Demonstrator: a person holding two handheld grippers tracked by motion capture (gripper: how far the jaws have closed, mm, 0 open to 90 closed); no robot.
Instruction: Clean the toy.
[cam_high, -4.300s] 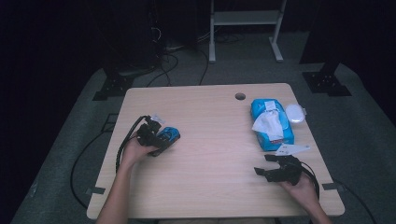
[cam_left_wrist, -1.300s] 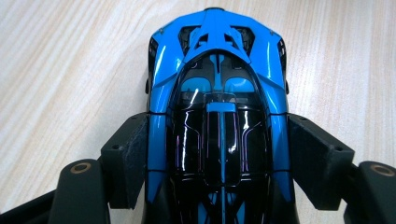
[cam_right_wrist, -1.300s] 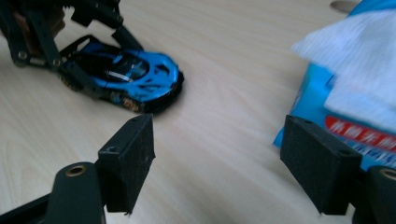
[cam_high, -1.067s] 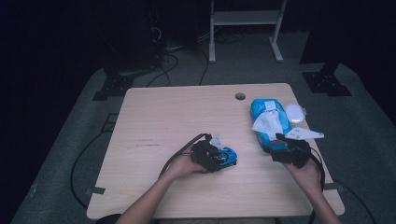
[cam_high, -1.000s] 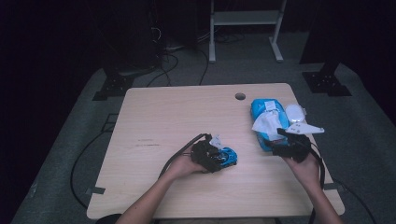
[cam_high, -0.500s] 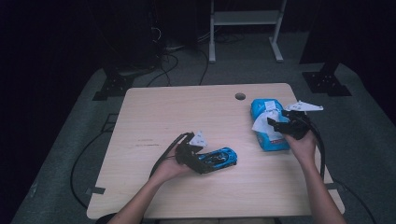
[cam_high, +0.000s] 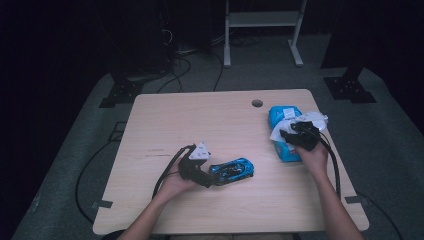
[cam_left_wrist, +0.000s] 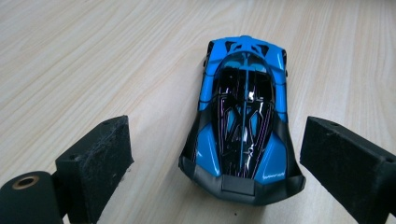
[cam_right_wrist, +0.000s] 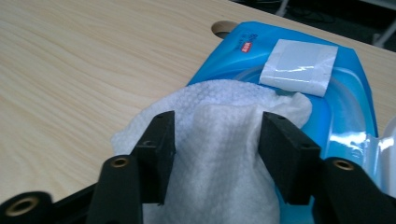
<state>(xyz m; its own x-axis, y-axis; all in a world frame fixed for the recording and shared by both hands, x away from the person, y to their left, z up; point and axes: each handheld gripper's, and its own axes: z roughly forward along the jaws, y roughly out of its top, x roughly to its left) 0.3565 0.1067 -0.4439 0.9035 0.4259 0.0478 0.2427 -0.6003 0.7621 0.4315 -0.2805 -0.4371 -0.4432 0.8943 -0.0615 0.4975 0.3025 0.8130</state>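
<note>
Lying on one table (cam_high: 210, 115), one toy car (cam_left_wrist: 243, 116), one wipes pack (cam_right_wrist: 345, 88), perhaps two grippers.

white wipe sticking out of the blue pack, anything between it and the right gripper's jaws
Nothing visible. The right gripper has its jaws open on either side of the white wipe, which bulges up from the blue pack. No other object sits in the gap.

A blue toy car (cam_left_wrist: 243, 121) with a black roof sits on the pale wooden tabletop (cam_left_wrist: 93, 56), its near end between the left gripper (cam_left_wrist: 233, 163)'s two black jaws, which stand wide apart, touching neither side of it
</note>
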